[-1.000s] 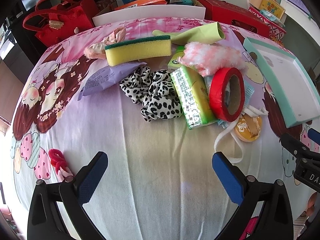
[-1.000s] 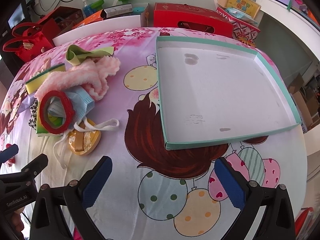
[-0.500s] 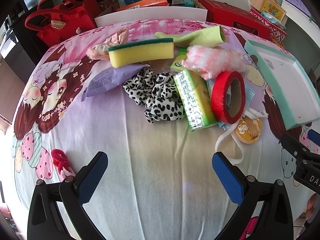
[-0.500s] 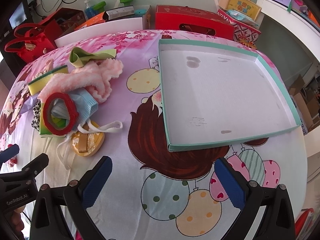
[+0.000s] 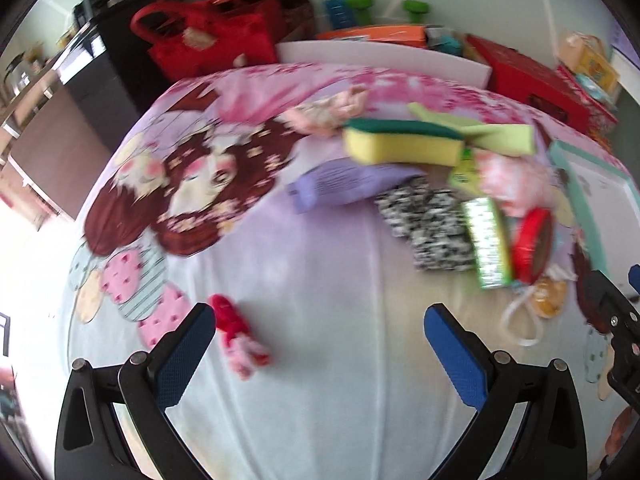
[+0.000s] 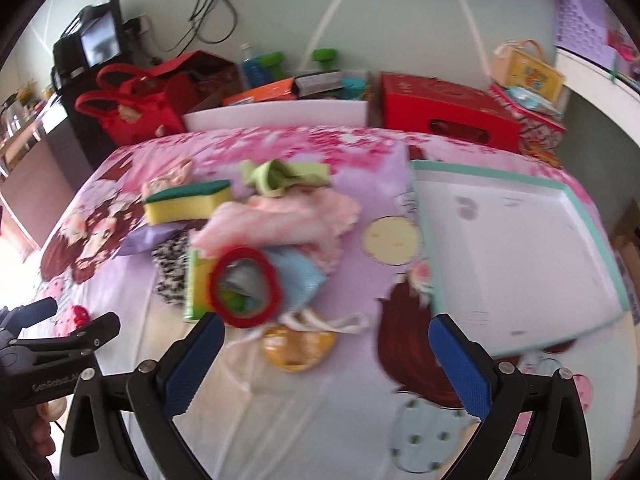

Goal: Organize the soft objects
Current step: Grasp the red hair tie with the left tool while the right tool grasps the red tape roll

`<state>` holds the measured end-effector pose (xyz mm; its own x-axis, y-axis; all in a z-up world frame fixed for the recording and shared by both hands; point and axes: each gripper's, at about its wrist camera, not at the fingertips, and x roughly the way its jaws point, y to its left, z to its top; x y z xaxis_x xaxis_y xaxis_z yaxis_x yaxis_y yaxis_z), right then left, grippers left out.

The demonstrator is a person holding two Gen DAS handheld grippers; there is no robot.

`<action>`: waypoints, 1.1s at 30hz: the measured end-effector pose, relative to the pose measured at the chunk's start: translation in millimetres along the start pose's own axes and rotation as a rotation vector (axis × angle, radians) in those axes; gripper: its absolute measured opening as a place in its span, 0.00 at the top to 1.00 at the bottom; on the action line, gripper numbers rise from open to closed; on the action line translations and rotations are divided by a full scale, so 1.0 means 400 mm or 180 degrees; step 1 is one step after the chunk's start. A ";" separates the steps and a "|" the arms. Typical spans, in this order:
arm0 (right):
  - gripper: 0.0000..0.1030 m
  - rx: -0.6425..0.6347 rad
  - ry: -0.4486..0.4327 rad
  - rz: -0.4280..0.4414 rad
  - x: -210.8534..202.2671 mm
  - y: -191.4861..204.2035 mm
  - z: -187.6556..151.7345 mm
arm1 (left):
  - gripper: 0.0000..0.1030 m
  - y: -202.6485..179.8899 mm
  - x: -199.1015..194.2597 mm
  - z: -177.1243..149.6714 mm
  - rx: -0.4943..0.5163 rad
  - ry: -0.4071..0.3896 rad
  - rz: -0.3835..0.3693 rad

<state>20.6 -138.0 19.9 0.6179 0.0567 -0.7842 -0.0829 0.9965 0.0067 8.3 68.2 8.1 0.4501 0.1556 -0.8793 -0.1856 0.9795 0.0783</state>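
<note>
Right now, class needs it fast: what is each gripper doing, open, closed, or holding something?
Left gripper: open, holding nothing.
Right gripper: open, holding nothing.

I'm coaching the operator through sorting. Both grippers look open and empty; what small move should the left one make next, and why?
Probably ease the left gripper forward-left over the small red soft item: it lies alone beside the left finger, apart from the pile, and nothing is held.

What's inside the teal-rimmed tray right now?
Nothing: the teal-rimmed tray shows only a bare white floor with a few faint marks. Its near right corner is cut off behind the right gripper's finger.
</note>
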 end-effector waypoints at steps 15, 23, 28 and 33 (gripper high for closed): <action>0.17 0.0063 0.0050 0.0205 0.070 0.082 0.030 | 0.19 0.132 0.102 -0.022 -0.0332 0.0343 0.0050; 0.38 0.0100 0.0128 0.0286 0.096 0.083 0.035 | 0.45 0.144 0.129 -0.032 -0.0325 0.0469 -0.0104; 0.48 0.0156 0.0161 0.0411 0.104 0.079 0.033 | 0.67 0.128 0.125 -0.034 -0.0247 0.0442 -0.0215; 0.58 0.0137 0.0177 0.0459 0.104 0.085 0.029 | 0.76 0.113 0.118 -0.035 -0.0199 0.0412 -0.0252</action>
<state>52.8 -101.0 -5.3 0.5578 0.1972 -0.8062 -0.1335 0.9800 0.1473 8.9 117.9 -36.4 0.3498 0.0564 -0.9351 -0.2099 0.9775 -0.0196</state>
